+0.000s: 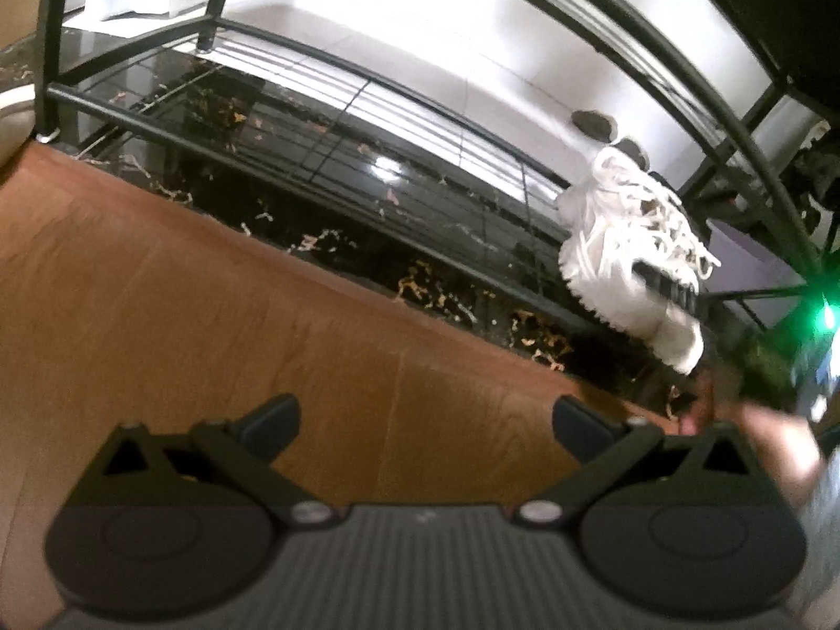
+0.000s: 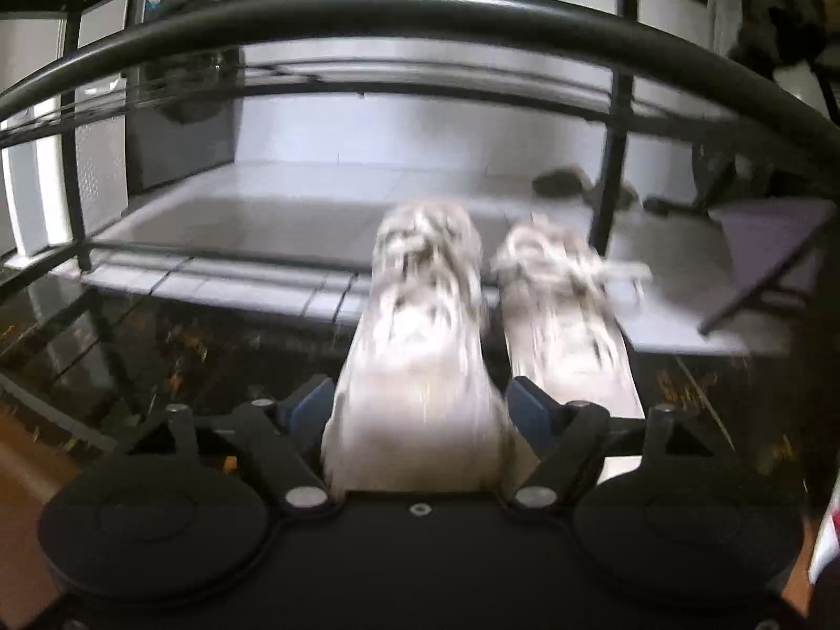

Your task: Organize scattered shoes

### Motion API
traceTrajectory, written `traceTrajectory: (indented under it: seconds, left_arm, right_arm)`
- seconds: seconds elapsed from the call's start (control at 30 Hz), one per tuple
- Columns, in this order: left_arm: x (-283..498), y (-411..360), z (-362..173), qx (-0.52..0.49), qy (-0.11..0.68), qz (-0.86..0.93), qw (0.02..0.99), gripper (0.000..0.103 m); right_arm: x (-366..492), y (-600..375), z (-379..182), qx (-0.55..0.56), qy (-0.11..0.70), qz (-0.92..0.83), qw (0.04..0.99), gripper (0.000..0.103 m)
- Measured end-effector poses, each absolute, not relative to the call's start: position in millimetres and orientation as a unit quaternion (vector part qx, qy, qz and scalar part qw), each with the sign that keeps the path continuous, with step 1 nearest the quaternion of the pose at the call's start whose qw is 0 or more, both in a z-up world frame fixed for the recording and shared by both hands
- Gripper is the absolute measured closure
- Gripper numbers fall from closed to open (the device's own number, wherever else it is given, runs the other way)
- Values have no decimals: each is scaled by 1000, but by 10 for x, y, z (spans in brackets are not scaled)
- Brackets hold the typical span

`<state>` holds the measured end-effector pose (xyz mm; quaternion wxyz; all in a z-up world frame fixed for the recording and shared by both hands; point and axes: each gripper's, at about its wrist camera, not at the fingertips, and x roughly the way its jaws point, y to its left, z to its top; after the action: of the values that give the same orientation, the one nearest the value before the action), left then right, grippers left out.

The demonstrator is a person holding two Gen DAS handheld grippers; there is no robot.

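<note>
In the right wrist view my right gripper (image 2: 417, 409) is shut on the heel of a white sneaker (image 2: 420, 336), blurred by motion, which points away over the lowest tier of a black metal shoe rack (image 2: 367, 10). A second white sneaker (image 2: 564, 310) lies just to its right, parallel to it. In the left wrist view the white sneakers (image 1: 635, 247) show as one mass at the right, with the other gripper's dark pad against them. My left gripper (image 1: 425, 422) is open and empty over the orange-brown floor (image 1: 210, 315), well left of the shoes.
The rack's wire shelf (image 1: 336, 121) spans the left wrist view over dark speckled floor (image 1: 420, 262). White tiles lie behind. A dark shoe (image 2: 562, 181) lies on the tiles beyond the rack. A purple mat (image 2: 772, 241) lies at the right. A green light (image 1: 827, 315) glows at the right edge.
</note>
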<state>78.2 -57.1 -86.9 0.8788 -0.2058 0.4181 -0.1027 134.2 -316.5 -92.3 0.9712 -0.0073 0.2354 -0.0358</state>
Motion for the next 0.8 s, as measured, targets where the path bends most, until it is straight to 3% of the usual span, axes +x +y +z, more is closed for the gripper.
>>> traceTrajectory:
  seconds: [0.1, 0.27, 0.47, 0.5, 0.53, 0.63, 0.8]
  left_arm:
    - [770, -584, -860, -204, 420, -106, 878, 1]
    - [776, -584, -855, -206, 420, -105, 877, 1]
    - [818, -586, -911, -209, 432, -103, 871, 1]
    - [816, -593, -906, -205, 430, -104, 873, 1]
    - [814, -601, -901, -201, 427, -105, 875, 1]
    - [811, -614, -895, -192, 424, -105, 879, 1]
    - [814, -614, -870, -168, 417, -93, 888, 1]
  right_arm:
    - [1296, -3132, -1055, 21, 258, -39, 965, 38]
    - [1451, -3176, -1155, 99, 262, -69, 957, 37]
    - [1444, -3156, -1151, 97, 257, -76, 958, 39]
    - [1432, -3143, -1131, 94, 257, -77, 959, 36]
    - [1402, -3108, -1085, 87, 255, -79, 960, 24]
    - [1268, -3019, -920, 76, 249, -80, 962, 6]
    - [1010, -2766, -616, 63, 260, -58, 962, 0]
